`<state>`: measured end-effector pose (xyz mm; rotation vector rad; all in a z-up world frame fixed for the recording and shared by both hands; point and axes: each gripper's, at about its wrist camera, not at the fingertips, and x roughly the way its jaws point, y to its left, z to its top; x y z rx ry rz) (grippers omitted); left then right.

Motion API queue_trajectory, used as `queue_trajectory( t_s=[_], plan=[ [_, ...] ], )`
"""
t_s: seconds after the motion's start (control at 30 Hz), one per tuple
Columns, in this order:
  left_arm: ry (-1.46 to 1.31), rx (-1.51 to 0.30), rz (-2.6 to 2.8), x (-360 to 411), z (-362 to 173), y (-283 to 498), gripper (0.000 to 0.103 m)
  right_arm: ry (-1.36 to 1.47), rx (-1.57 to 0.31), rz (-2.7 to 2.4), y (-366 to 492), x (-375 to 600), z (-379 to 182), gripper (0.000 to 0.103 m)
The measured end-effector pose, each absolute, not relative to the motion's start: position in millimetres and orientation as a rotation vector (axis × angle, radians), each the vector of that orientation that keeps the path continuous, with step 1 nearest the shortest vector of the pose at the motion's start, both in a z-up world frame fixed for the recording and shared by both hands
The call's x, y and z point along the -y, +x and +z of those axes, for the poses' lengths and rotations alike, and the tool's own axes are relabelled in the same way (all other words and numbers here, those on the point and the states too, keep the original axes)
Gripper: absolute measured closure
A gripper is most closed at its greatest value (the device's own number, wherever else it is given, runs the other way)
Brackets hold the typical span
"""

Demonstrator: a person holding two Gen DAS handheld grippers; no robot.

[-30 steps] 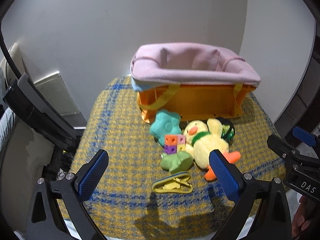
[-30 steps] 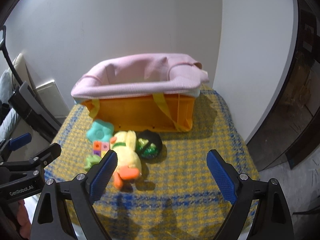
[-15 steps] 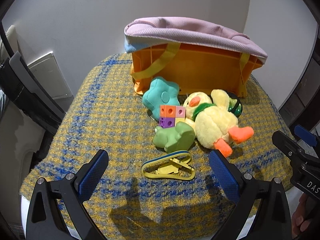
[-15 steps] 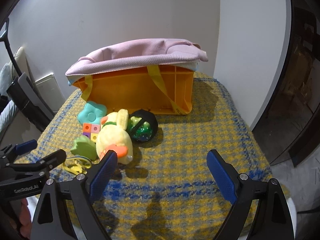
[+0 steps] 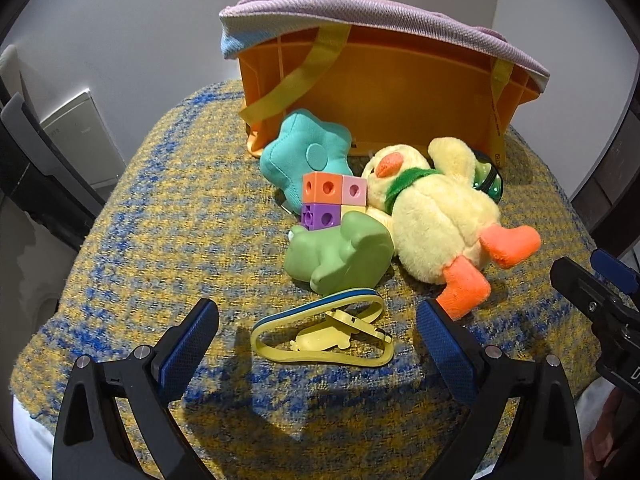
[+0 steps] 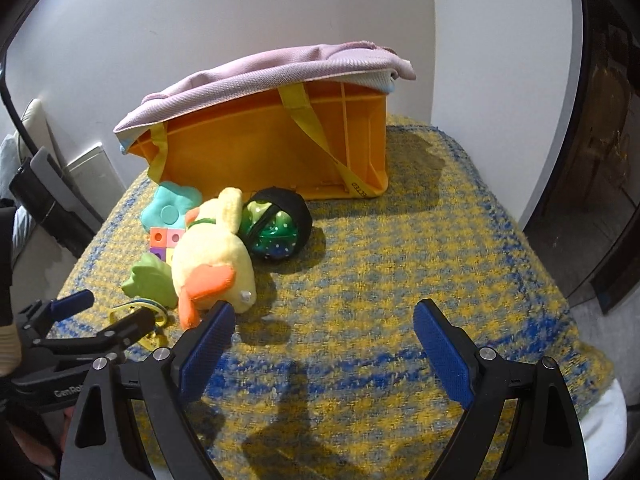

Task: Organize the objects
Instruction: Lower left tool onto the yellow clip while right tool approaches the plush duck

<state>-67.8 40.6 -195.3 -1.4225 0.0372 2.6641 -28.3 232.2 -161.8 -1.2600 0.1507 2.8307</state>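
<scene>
An orange bin (image 5: 400, 92) with a pink fabric liner (image 5: 360, 12) stands at the back of the yellow-and-blue cloth; it also shows in the right wrist view (image 6: 272, 148). In front lie a teal plush flower (image 5: 308, 156), a coloured cube block (image 5: 334, 200), a green frog toy (image 5: 340, 254), a yellow plush duck (image 5: 436, 216), a green-and-black ball (image 6: 276, 224) and a yellow strap toy (image 5: 324, 336). My left gripper (image 5: 318, 346) is open, low, its fingers either side of the strap toy. My right gripper (image 6: 322, 344) is open and empty, right of the duck (image 6: 212, 256).
The cloth-covered table (image 6: 420, 240) drops off at the front and sides. A white wall stands close behind the bin. A dark door frame (image 6: 600, 160) is at the right. A white panel (image 5: 76, 132) and dark frame stand at the left.
Both grippers have dropped lower and moved closer to the toys. The bin's inside is no longer in view. The left gripper now straddles the strap toy.
</scene>
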Motion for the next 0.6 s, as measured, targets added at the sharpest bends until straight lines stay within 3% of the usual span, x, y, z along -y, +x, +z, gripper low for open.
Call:
queue_trajectory(
  t_s=[0.13, 0.2, 0.6],
  plan=[
    [-1.44, -0.028, 2.644, -43, -204, -71, 0.015, -1.272, -0.158, 2.823, -31, -233, -166, 0.012],
    [-1.462, -0.02, 2.624, -45, -209, -73, 0.028, -1.274, -0.158, 2.821, -33, -232, -168, 0.012],
    [-1.369, -0.04, 2.682, -49, -201, -62, 0.031, -1.256, -0.128, 2.84, -30, -228, -166, 0.012]
  ],
)
